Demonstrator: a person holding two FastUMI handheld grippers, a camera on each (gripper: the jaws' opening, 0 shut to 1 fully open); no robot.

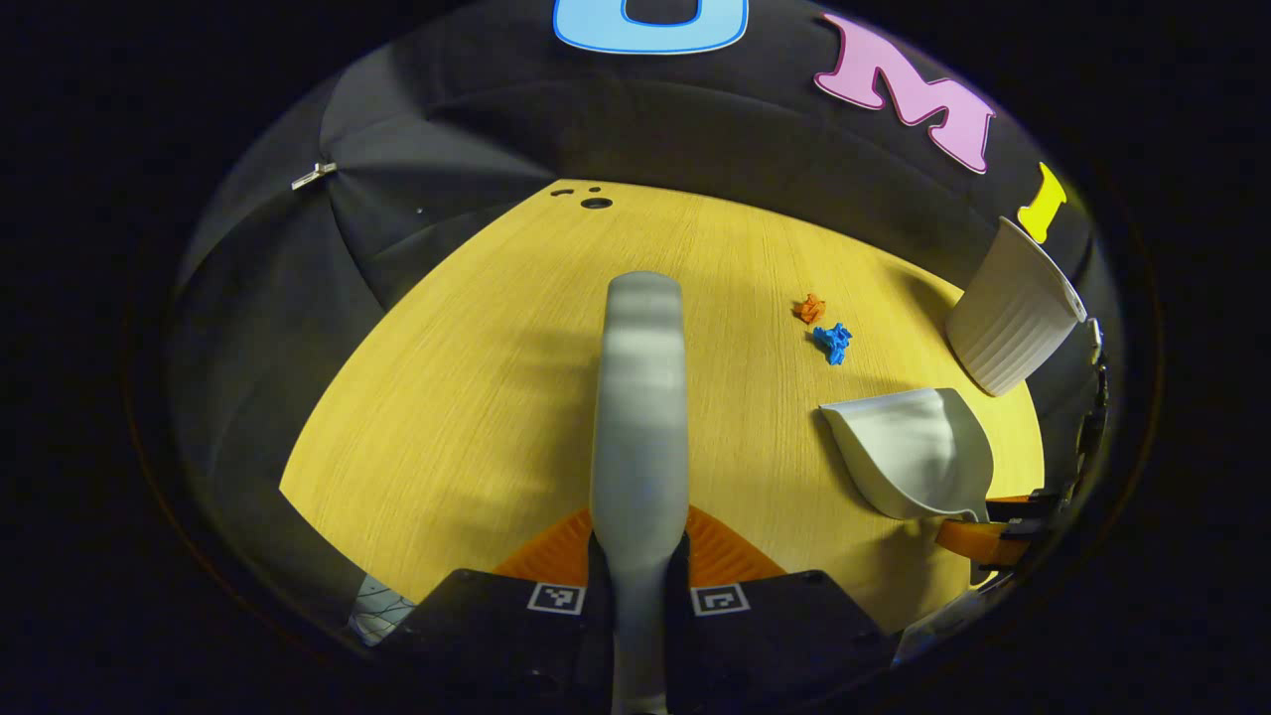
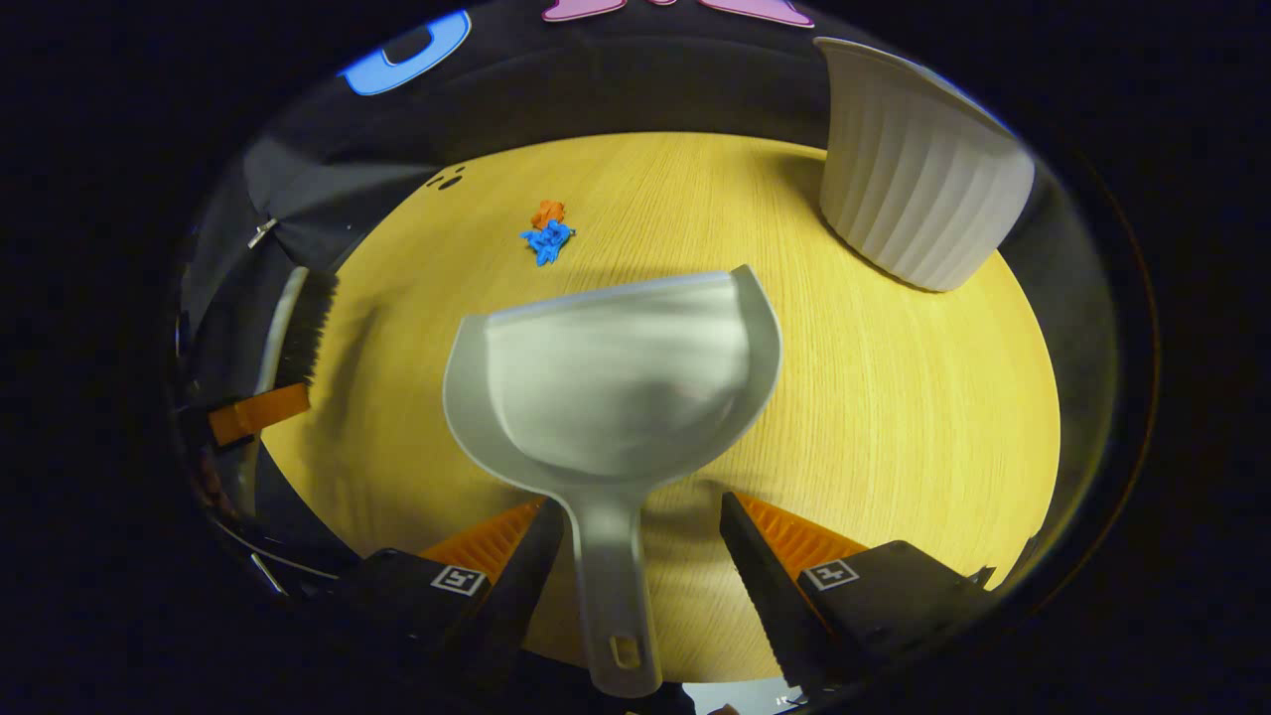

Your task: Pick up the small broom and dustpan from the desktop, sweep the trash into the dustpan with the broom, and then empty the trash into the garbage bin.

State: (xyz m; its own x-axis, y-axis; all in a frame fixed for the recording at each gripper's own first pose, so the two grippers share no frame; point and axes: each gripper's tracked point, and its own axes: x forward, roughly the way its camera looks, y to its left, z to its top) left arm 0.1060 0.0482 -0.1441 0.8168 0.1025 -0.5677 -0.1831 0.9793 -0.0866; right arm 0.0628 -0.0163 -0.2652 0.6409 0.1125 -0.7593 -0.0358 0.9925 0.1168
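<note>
Broom [image 1: 640, 417] handle runs straight up the middle of the left gripper view, clamped between the fingers of the left gripper [image 1: 637, 556], both pressing its sides. In the right gripper view the same broom [image 2: 298, 328] sits at far left, bristles facing the table [image 2: 894, 397].

Count: one broom, one dustpan, one bin, two trash scraps.

Dustpan [image 2: 616, 387] handle lies between the fingers of the right gripper [image 2: 640, 566]; left finger is against the handle, right finger stands clear with a visible gap, so the jaws are parted, not clamping. Pan mouth faces the far side, toward the scraps.

Orange scrap [image 1: 810, 308] and blue scrap [image 1: 832, 342] lie touching on the table, apart from the dustpan [image 1: 914, 452]. White ribbed bin [image 2: 918, 169] stands far right, beyond the pan, near the table edge.
</note>
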